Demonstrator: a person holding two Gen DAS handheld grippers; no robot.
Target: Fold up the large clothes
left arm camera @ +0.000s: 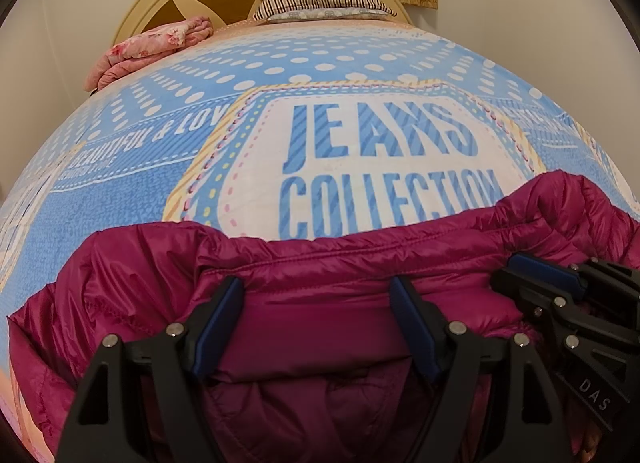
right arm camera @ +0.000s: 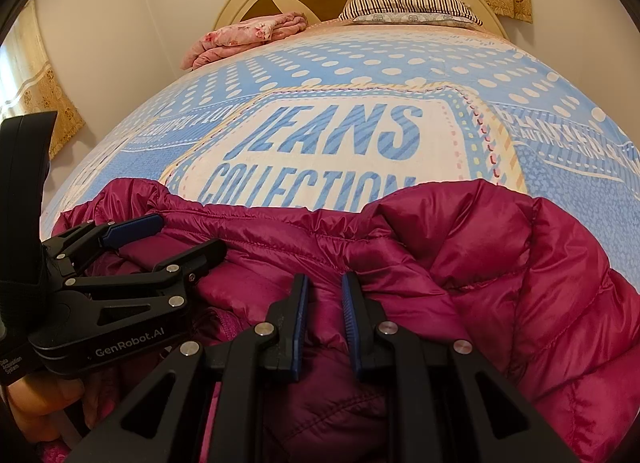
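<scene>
The magenta jacket lies bunched on the bedspread, right under and ahead of both grippers. The left gripper has its fingers spread wide over the padded fabric, gripping nothing, and sits just to the left of the right one (which shows at the edge of its view). The right gripper has its fingers drawn near together, a narrow gap between them, resting on the jacket; whether any fabric is pinched I cannot tell.
</scene>
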